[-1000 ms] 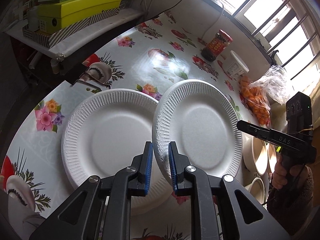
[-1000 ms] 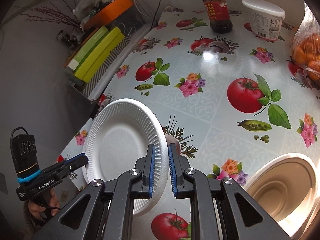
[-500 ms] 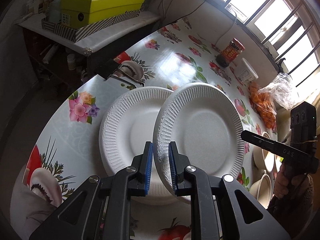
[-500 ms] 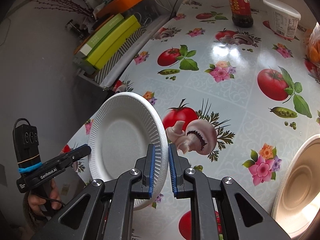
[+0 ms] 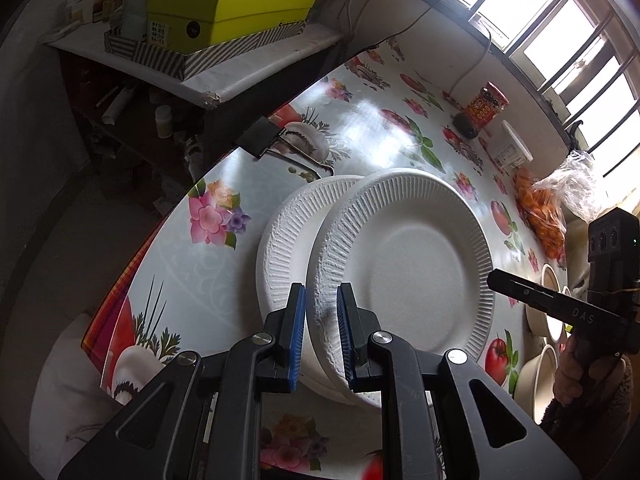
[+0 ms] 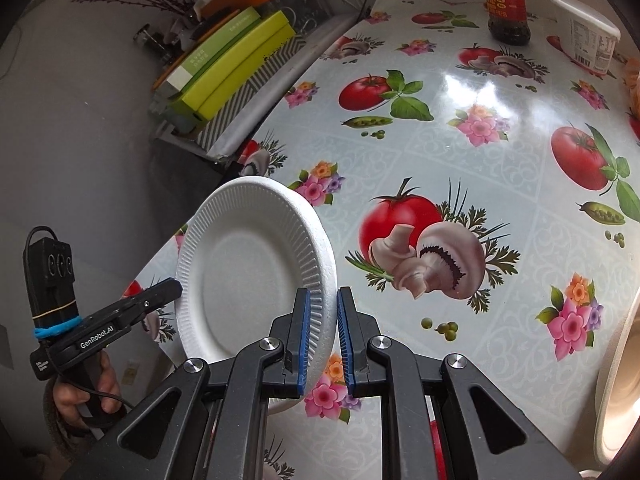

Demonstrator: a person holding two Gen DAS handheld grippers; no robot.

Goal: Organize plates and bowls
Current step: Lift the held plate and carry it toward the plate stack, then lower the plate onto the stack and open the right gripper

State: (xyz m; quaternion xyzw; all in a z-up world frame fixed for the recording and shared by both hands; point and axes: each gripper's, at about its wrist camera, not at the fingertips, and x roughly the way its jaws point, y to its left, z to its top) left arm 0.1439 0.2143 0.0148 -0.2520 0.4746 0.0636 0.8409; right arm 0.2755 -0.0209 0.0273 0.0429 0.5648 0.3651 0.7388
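A white foam plate [image 5: 416, 272] is held tilted above the table, gripped on two sides. My left gripper [image 5: 321, 332] is shut on its near rim. My right gripper [image 6: 323, 330] is shut on the opposite rim of the same plate [image 6: 248, 276]. Each gripper shows in the other's view, the right one [image 5: 560, 312] and the left one [image 6: 120, 316]. A second white foam plate [image 5: 286, 248] lies on the table under the held one, mostly covered by it. Beige bowls [image 5: 548, 320] stand at the table's right edge, one also in the right wrist view [image 6: 618, 392].
The table has a glossy flower-and-vegetable cloth [image 6: 460, 152]. A sauce jar [image 6: 504, 0], a white tub [image 6: 588, 40] and a bag of oranges [image 5: 544, 216] stand at the far side. A shelf with green boxes [image 5: 224, 12] adjoins the table. A black binder clip [image 5: 260, 136] sits at the edge.
The held plate has moved left and now overlaps most of the plate on the table. Both grippers stay shut on it.
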